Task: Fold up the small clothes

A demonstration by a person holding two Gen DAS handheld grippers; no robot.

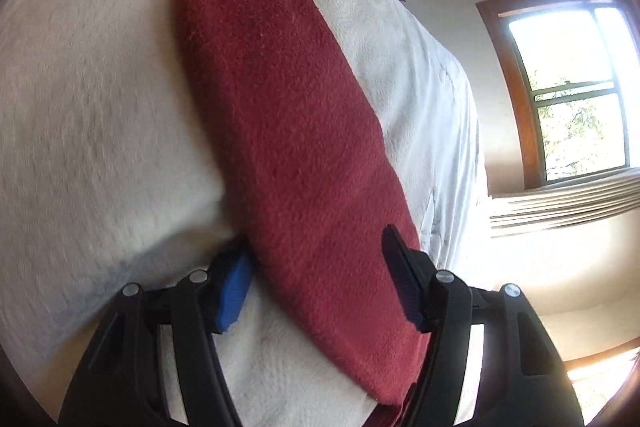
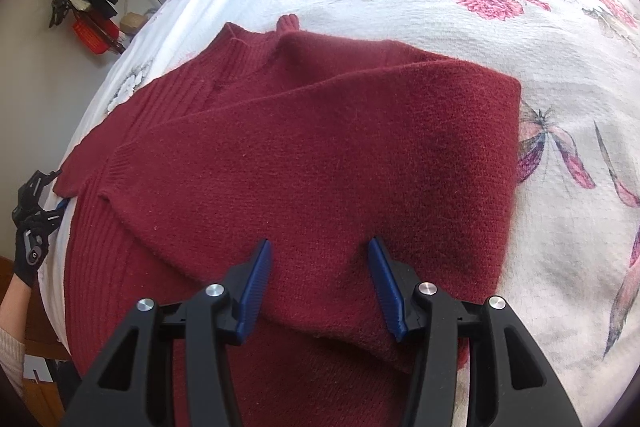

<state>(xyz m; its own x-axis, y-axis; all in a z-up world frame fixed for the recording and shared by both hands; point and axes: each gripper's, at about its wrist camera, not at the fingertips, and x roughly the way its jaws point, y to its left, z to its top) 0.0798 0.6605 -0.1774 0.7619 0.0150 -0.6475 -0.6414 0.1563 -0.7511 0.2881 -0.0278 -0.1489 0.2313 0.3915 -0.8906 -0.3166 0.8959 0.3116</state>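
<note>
Dark red knitted sweater (image 2: 320,155) spread on a bed, over a white bedspread (image 2: 480,39) printed with pink flowers. One sleeve folded across the body of the sweater, its ribbed cuff toward the left of the right wrist view, ribbed hem along the lower left.

Right claw (image 2: 320,287) low over the sweater's near part, jaws apart, blue pads (image 2: 256,291) on either side of a band of knit, nothing pinched.

Left claw (image 1: 316,279) at the bed's edge, jaws spread wide around a long red part of the sweater (image 1: 280,131) lying across the white cover (image 1: 88,115); blue pad (image 1: 234,299) left of the fabric, dark pad to its right, not closed on it. Also seen far left in the right wrist view, held by a hand in a black glove (image 2: 26,259) beside the sweater's corner.

Wood-framed window (image 1: 576,91) beyond the bed.
</note>
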